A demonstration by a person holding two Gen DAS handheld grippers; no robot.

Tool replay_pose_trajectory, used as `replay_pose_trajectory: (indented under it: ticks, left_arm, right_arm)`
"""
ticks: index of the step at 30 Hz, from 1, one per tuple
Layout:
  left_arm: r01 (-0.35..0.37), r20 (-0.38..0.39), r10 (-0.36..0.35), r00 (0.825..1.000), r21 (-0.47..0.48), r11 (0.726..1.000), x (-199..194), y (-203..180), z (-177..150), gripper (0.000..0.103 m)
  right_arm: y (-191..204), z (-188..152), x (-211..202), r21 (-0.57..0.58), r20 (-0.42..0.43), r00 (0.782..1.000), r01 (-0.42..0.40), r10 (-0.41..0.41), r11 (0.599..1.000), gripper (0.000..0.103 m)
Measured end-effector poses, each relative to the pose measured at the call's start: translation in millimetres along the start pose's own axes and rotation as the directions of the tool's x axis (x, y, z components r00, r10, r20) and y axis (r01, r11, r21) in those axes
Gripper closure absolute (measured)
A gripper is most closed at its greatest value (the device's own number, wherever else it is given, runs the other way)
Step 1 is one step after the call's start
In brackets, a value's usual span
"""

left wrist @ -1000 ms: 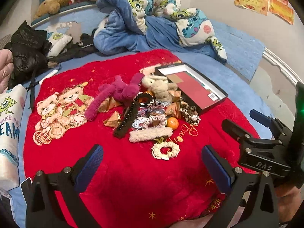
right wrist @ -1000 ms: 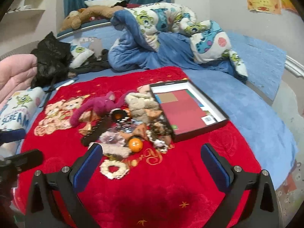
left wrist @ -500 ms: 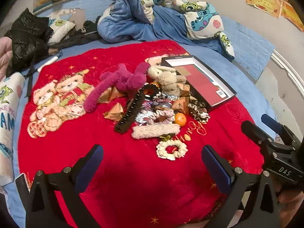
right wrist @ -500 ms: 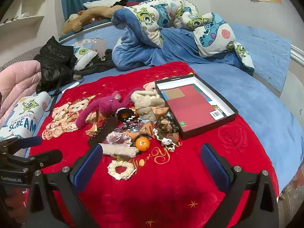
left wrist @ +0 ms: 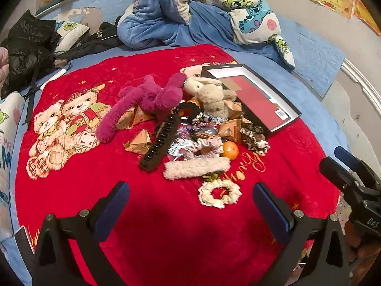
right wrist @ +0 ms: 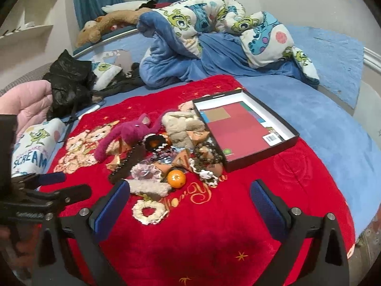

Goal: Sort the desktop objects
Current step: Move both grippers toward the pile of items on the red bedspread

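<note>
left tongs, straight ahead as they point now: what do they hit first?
Probably the bare red blanket just ahead of the open left tongs. Carrying on over it, the first object looks like the fuzzy cream hair clip, with the cream scrunchie slightly right of the line. Depth is uncertain.

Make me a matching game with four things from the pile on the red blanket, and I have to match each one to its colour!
Things:
1. long-armed plush toy
2. little round fruit
3. big hair claw clip
4. ruffled scrunchie nearest the grippers

Colours:
A. black
B. cream white
C. magenta
D. orange

Right pairs: 1-C, 2-D, 3-A, 4-B
</note>
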State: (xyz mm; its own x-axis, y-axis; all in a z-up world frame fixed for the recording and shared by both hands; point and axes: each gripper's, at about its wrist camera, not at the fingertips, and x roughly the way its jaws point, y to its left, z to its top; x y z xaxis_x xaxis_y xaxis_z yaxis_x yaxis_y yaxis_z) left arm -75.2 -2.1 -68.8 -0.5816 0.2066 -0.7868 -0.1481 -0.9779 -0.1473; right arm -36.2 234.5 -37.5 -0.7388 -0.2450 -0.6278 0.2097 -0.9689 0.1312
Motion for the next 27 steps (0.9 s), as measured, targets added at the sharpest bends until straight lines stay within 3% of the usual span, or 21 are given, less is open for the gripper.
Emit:
replay_pose_trajectory:
  ticks: [7, 15, 19, 23, 27]
  left_arm:
    - [0.004, -0.017, -0.003, 1.0, 0.055, 0.998, 19.4, 8.2, 10.3, 0.0]
    - [0.083, -0.068, -0.078, 0.995, 0.082, 0.993, 55.1, 14.0, 31.5, 0.0]
    - [0.088, -0.079, -0.079, 0.994, 0.122, 0.989, 77.4, 11.0, 42.3, 0.0]
    - [0.134, -0.116, -0.124, 0.985, 0.075, 0.988, 99.5, 19.9, 51.9, 0.0]
    - [0.117, -0.158, -0.106, 0.982, 0.068, 0.991, 121.2, 28.3, 57.0, 0.0]
  right_arm:
    - [-2.4, 2.3, 13.4, 0.034, -0.035, 0.998, -0.045, 0.046, 0.998, 0.008]
    - [-4.8, 7.0, 30.2, 0.01, -0.05, 0.999, 0.004, -0.003, 1.0, 0.008]
    - [-9.8, 10.2, 38.7, 0.005, -0.035, 0.999, 0.006, -0.006, 1.0, 0.008]
    - [-15.3, 12.5, 47.0, 0.007, -0.013, 1.0, 0.009, -0.009, 1.0, 0.008]
    - [-20.4, 10.7, 58.7, 0.022, -0.019, 0.998, -0.055, 0.055, 0.998, 0.008]
